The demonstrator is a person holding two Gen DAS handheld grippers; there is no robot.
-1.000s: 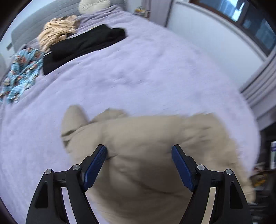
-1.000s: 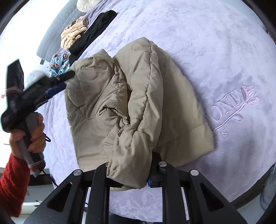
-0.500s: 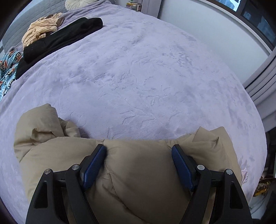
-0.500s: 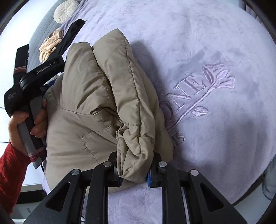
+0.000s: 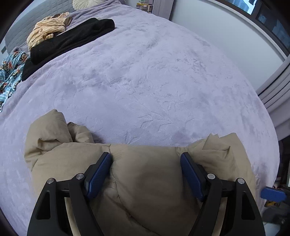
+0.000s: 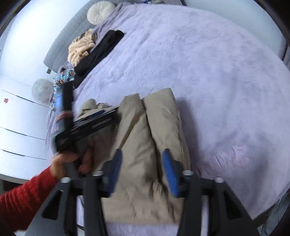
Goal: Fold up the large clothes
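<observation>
A beige padded jacket (image 5: 145, 174) lies folded in a bundle on the lilac bedspread (image 5: 145, 81), near the bed's front edge. My left gripper (image 5: 145, 161) is open, its blue pads wide apart over the jacket's top fold. In the right wrist view the jacket (image 6: 155, 130) shows as two side-by-side folds. My right gripper (image 6: 141, 159) is open above its near end, holding nothing. The left gripper (image 6: 94, 123) and the hand in a red sleeve rest on the jacket's left side.
A folded black garment (image 5: 68, 40), a tan striped garment (image 5: 47, 32) and a blue patterned cloth (image 5: 10, 72) lie at the bed's far left. A round cream cushion (image 6: 100, 11) sits by the headboard. A wall and window run along the right.
My right gripper has opened and let go of the jacket's edge, which now lies on the bed. The left gripper stays open over the jacket and has shifted slightly.
</observation>
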